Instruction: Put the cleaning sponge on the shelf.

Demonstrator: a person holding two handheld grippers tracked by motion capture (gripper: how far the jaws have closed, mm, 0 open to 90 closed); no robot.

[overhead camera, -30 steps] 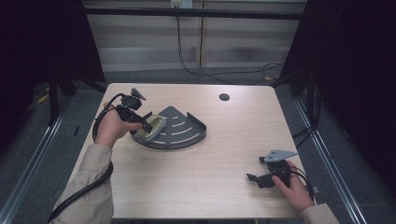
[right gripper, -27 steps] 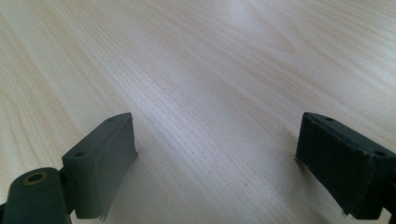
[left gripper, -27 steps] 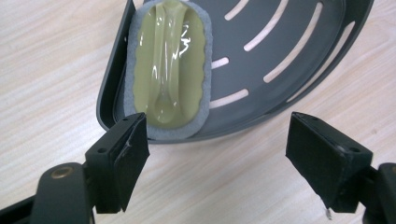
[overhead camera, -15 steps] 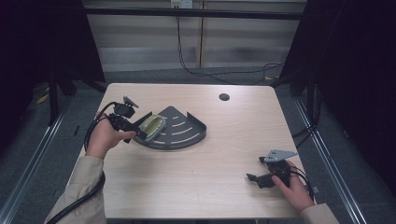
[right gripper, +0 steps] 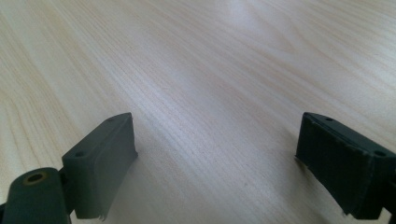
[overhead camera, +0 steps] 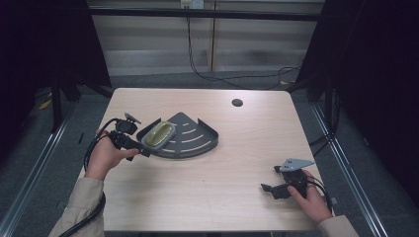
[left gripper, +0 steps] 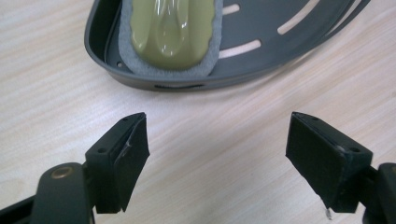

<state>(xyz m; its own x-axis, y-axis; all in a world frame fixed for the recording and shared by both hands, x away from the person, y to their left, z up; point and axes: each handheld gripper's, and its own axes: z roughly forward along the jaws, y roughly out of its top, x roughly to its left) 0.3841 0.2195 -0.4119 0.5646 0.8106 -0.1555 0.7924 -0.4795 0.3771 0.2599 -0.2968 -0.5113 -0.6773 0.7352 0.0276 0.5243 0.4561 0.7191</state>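
A dark grey fan-shaped rack [overhead camera: 192, 140] with slots lies on the wooden table, and an olive-green sponge [overhead camera: 159, 134] with a grey felt base rests in its left corner. My left gripper [overhead camera: 143, 150] sits just left of the rack, open, nothing between its jaws. In the left gripper view the sponge [left gripper: 172, 29] lies in the rack [left gripper: 140, 79] just beyond the left gripper [left gripper: 217, 154], with bare table between. My right gripper [overhead camera: 267, 188] rests near the table's front right, open and empty; the right gripper [right gripper: 217, 163] faces bare wood.
A small round black hole [overhead camera: 237, 102] is set in the table [overhead camera: 207, 192] near its far edge. Black cables trail from both grippers; the left one loops off the table's left side. Dark floor and metal rails surround the table.
My left gripper has drawn back to the left and lower, away from the sponge, which stays in the rack. The right gripper has kept still.
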